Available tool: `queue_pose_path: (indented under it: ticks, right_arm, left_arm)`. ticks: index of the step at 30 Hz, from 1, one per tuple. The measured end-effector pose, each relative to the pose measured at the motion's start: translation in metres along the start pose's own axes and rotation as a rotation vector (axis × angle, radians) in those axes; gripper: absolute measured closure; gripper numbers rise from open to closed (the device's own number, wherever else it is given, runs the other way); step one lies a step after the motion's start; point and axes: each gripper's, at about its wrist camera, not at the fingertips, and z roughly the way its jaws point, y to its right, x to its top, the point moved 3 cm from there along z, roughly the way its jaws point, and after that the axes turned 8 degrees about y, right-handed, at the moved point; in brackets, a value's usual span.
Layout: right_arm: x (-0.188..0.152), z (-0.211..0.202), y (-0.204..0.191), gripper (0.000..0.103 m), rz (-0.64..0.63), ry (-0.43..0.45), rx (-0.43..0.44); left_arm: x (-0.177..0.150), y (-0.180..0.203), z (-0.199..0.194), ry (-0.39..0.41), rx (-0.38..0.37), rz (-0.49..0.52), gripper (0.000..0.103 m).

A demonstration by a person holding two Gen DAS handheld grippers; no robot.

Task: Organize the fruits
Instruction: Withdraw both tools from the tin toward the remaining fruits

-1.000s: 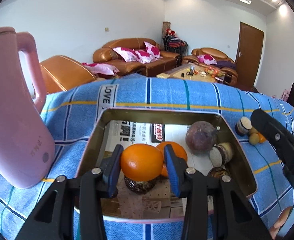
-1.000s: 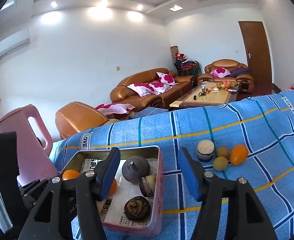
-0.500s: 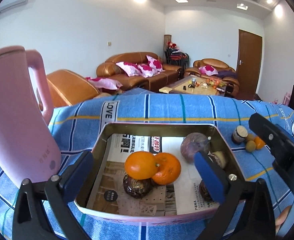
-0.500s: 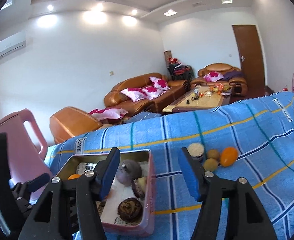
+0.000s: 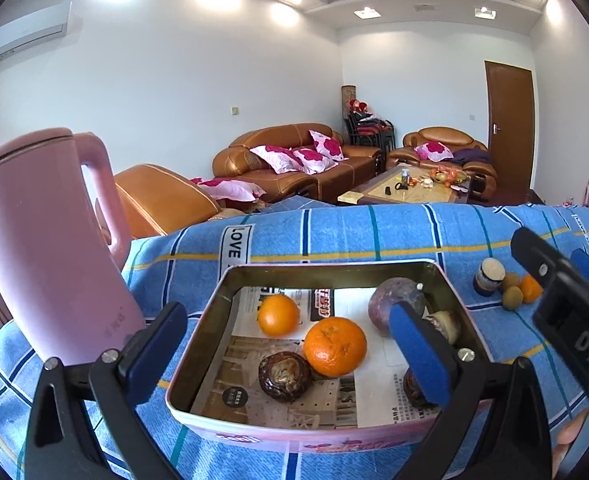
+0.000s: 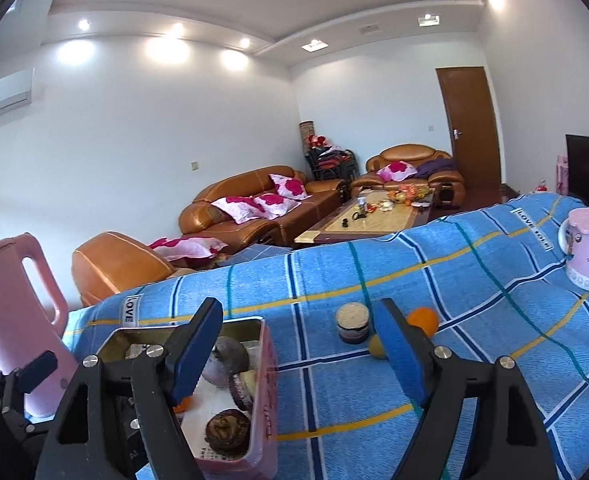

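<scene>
A pink tin tray (image 5: 336,438) lined with newspaper holds two oranges (image 5: 335,346), a purple round fruit (image 5: 394,303) and several dark brown fruits (image 5: 284,376). My left gripper (image 5: 286,354) is open and empty above the tray's near edge. My right gripper (image 6: 298,354) is open and empty, between the tray (image 6: 268,392) and a loose group on the cloth: a cut dark fruit (image 6: 352,323), an orange (image 6: 424,320) and a small yellow-green fruit (image 6: 376,346).
A pink kettle (image 5: 50,248) stands left of the tray on the blue checked cloth (image 6: 474,280). A pink cartoon mug (image 6: 588,248) stands at the far right. Sofas and a coffee table lie beyond the table's far edge.
My left gripper opened and let go of the orange, which now lies in the tray, then drew back and up. My right gripper moved right, away from the tray.
</scene>
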Motion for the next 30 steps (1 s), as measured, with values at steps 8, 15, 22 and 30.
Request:
queue_pose_path:
  ticks: [8,15,22,30]
  right_arm:
    - [-0.002,-0.005,0.017,0.023,-0.033,-0.050,-0.017]
    - [0.002,-0.012,0.052,0.023,-0.141,-0.075,-0.026]
    - [0.007,-0.022,0.103,0.023,-0.125,-0.106,-0.050]
    - [0.005,-0.002,0.145,0.023,-0.097,-0.239,-0.074]
  left_arm:
    - [0.000,0.004,-0.011,0.027,-0.023,0.004,0.000]
    - [-0.002,0.005,-0.012,0.002,-0.055,-0.012,0.000]
    - [-0.004,0.005,-0.014,-0.008,-0.033,-0.024,0.000]
    - [-0.013,0.031,-0.020,-0.094,-0.100,-0.012,0.000]
